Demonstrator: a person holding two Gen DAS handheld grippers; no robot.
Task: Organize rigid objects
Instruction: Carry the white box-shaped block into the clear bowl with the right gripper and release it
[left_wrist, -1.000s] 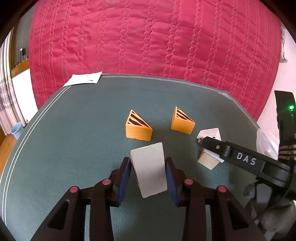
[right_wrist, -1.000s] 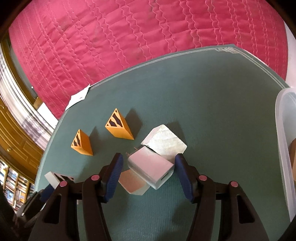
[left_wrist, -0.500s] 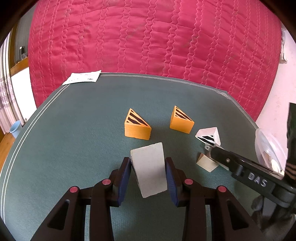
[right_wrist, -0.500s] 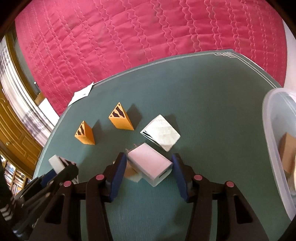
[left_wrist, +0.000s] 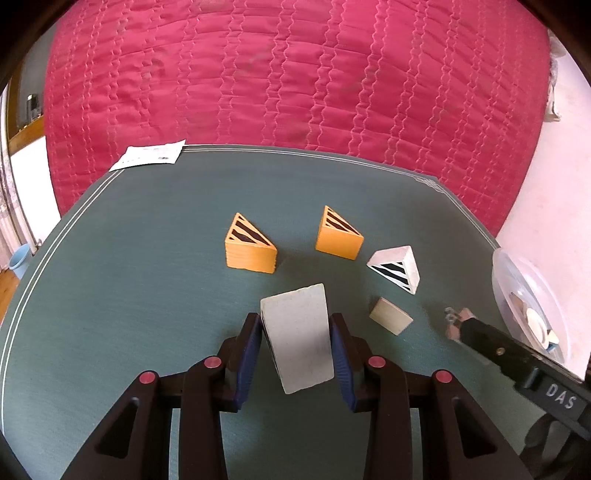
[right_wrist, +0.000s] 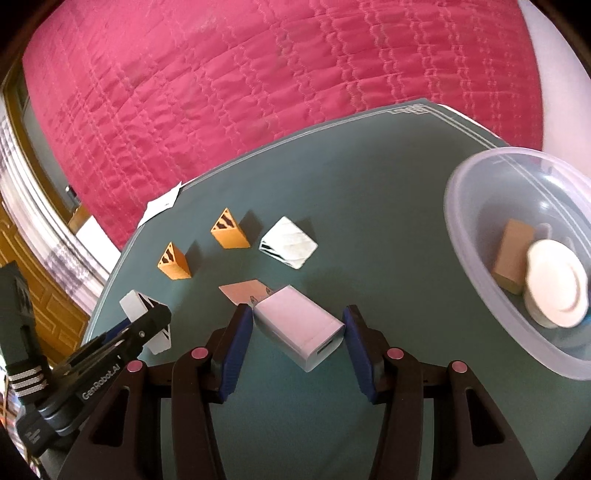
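My left gripper (left_wrist: 295, 332) is shut on a white wedge block (left_wrist: 297, 338), held above the green table (left_wrist: 129, 295). My right gripper (right_wrist: 299, 328) is shut on a white USB charger (right_wrist: 301, 326), lifted above the table. On the table lie two orange striped wedges (left_wrist: 249, 245) (left_wrist: 338, 234), a white striped wedge (left_wrist: 397, 269) and a small beige block (left_wrist: 390, 316). The right gripper's arm shows at the right of the left wrist view (left_wrist: 517, 365). A clear plastic bowl (right_wrist: 476, 280) stands to the right of the charger.
The bowl holds a brown block (right_wrist: 513, 258) and a white round object (right_wrist: 556, 288). A paper slip (left_wrist: 149, 158) lies at the table's far left corner. A red quilted bed (left_wrist: 295, 92) rises behind the table.
My right gripper has lifted the charger off the table and carried it right toward the bowl, uncovering the beige block. The left gripper still holds its wedge in place.
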